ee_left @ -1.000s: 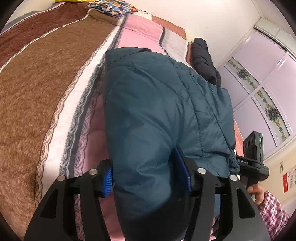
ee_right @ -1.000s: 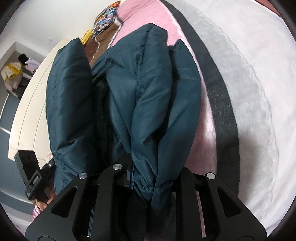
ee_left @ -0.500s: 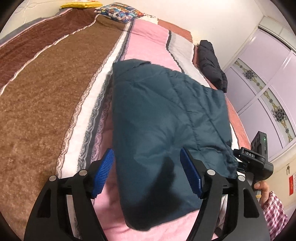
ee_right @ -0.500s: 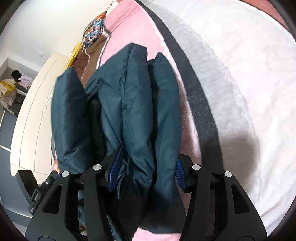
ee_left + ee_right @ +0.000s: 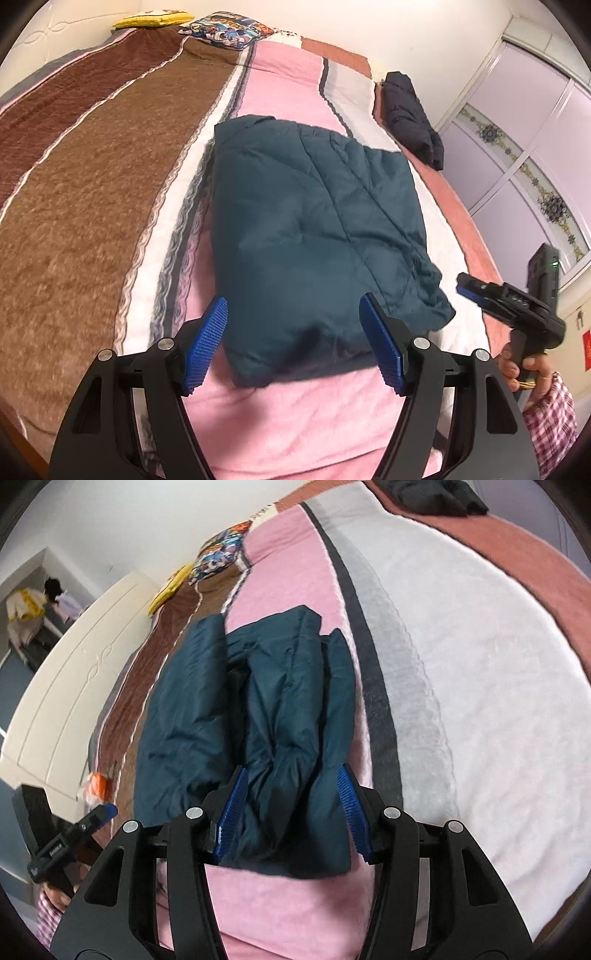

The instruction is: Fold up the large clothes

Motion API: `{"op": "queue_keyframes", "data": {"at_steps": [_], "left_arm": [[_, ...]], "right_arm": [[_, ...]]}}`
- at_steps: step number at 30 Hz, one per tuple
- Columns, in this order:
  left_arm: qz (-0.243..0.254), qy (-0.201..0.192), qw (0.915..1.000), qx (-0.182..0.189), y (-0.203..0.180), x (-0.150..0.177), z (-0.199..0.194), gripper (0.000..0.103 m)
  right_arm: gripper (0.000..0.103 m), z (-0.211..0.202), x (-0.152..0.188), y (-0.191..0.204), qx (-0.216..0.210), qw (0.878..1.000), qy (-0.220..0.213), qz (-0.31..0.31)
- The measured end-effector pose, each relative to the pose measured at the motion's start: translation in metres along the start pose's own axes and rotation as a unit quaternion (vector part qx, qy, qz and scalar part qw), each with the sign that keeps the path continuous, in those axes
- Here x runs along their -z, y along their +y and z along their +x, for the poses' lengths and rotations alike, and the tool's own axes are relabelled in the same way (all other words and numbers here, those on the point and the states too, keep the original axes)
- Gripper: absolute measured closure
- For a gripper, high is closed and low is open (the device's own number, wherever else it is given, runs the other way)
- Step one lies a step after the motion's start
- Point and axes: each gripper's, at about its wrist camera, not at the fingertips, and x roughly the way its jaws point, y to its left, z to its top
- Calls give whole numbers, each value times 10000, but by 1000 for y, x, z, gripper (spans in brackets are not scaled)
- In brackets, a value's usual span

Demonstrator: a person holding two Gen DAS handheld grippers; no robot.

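A dark teal padded jacket lies folded into a thick bundle on the striped bed; in the right wrist view its stacked layers and edges show. My left gripper is open, its blue pads on either side of the bundle's near edge, just above and in front of it, holding nothing. My right gripper is open, its pads astride the bundle's near end without pinching it. The right gripper also shows in the left wrist view, held by a hand at the bed's right side.
The bed blanket has brown, white, pink and grey stripes. A black jacket lies at the far right edge. Pillows lie at the head. A wardrobe stands to the right, a white headboard to the left.
Both grippers opened and let go of the jacket, then drew back toward the bed's near edge. The jacket dropped and now lies as a folded bundle on the blanket.
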Motion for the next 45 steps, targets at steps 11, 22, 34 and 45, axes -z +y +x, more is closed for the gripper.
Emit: {"op": "queue_keyframes", "data": {"at_steps": [11,22,34,45], "left_arm": [[341,46,9989,-314,-25,31,-20,32],[274,212,9974,-632,-38,54,-25,32],[387,263,9906,-1282,-53,76,-23,27],[150,387,9872,-1540,-53,93,-18,27]], "right_arm": [[52,-16,30,32,45,9989,0,-475],[52,-24,60,56,230,9966,102,-790],[52,-6,102,71,682,9921,446,-953],[52,-2,118,87,1150,9850,353,-1239]]}}
